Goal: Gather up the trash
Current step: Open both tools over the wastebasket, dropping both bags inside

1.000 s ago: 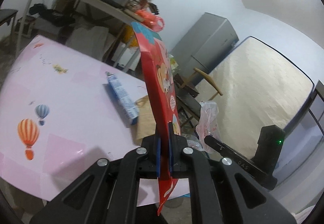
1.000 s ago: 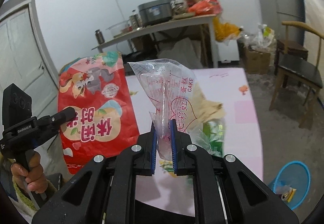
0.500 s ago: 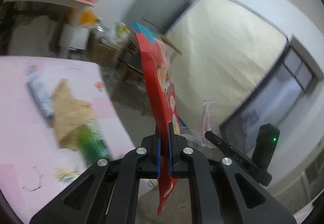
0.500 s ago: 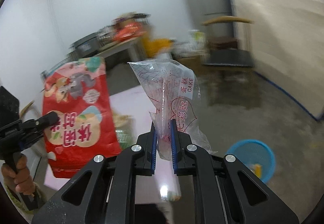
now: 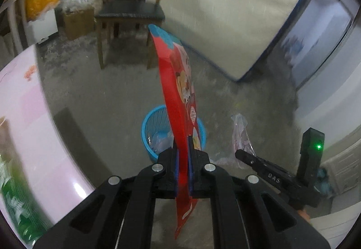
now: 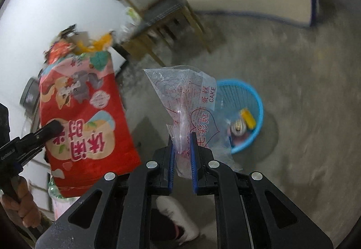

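My left gripper point(image 5: 182, 149) is shut on a red snack bag point(image 5: 178, 82), seen edge-on and standing up from the jaws. Behind it on the floor sits a blue mesh waste basket point(image 5: 150, 122). My right gripper point(image 6: 181, 145) is shut on a clear plastic cake wrapper point(image 6: 187, 100) with red print. In the right wrist view the blue waste basket point(image 6: 255, 102) lies on the floor beyond and right of the wrapper, with some trash inside. The red snack bag point(image 6: 83, 118) hangs at the left in the other gripper point(image 6: 54, 128). The clear wrapper point(image 5: 241, 134) also shows in the left wrist view.
A pink table point(image 5: 24, 113) with a green packet point(image 5: 13, 206) fills the left. A wooden chair point(image 5: 133, 10) stands on the grey concrete floor, a mattress point(image 5: 225, 5) leans on the wall behind. A white shoe point(image 6: 178, 215) of the person is under the right gripper.
Both grippers have swung away from the pink table toward the floor and tilted downward. The blue waste basket has come into view ahead of both. Each still holds its piece of trash.
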`<action>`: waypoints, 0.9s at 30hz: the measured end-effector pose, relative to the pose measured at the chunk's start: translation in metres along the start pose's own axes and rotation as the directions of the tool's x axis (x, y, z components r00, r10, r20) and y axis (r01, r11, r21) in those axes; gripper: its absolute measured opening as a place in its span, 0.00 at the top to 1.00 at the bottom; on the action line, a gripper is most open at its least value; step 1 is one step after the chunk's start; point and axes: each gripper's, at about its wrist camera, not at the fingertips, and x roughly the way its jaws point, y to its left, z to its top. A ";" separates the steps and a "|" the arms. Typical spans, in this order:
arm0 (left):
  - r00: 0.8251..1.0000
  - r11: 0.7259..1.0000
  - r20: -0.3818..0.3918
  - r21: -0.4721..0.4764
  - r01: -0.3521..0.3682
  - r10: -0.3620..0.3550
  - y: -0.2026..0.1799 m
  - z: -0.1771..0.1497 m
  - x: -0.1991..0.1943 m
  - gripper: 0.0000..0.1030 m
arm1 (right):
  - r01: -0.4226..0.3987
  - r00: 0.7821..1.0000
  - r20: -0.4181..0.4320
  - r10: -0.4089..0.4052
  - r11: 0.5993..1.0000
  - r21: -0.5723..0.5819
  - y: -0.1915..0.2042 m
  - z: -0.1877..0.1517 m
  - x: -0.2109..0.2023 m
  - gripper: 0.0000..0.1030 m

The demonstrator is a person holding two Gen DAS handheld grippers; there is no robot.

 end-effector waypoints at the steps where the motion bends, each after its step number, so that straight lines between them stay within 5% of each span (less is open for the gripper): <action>1: 1.000 1.000 -0.021 0.013 -0.018 0.018 -0.006 0.004 0.014 0.95 | -0.011 0.999 -0.033 0.013 0.999 0.045 -0.015 0.001 0.016 0.89; 9: 0.961 0.957 -0.145 0.205 -0.205 0.236 -0.023 0.027 0.142 0.94 | 0.015 0.991 -0.137 0.009 0.985 0.174 -0.078 0.030 0.085 0.89; 13: 0.953 0.949 -0.153 0.223 -0.223 0.260 -0.022 0.039 0.179 0.90 | 0.016 0.991 -0.136 0.011 0.981 0.193 -0.086 0.050 0.105 0.87; 14: 0.956 0.949 -0.150 0.229 -0.216 0.253 -0.024 0.041 0.185 0.88 | 0.013 0.991 -0.133 0.013 0.981 0.194 -0.087 0.051 0.107 0.83; 16: 0.954 0.948 -0.153 0.232 -0.219 0.258 -0.024 0.044 0.194 0.64 | 0.027 0.991 -0.136 0.001 0.978 0.205 -0.093 0.057 0.123 0.75; 18: 0.955 0.957 -0.164 0.195 -0.213 0.246 -0.018 0.045 0.199 0.54 | 0.035 0.988 -0.157 0.000 0.974 0.225 -0.103 0.058 0.146 0.52; 27: 0.969 0.971 -0.130 0.143 -0.193 0.212 -0.017 0.043 0.166 0.53 | 0.095 0.984 -0.170 -0.051 0.959 0.267 -0.122 0.044 0.159 0.49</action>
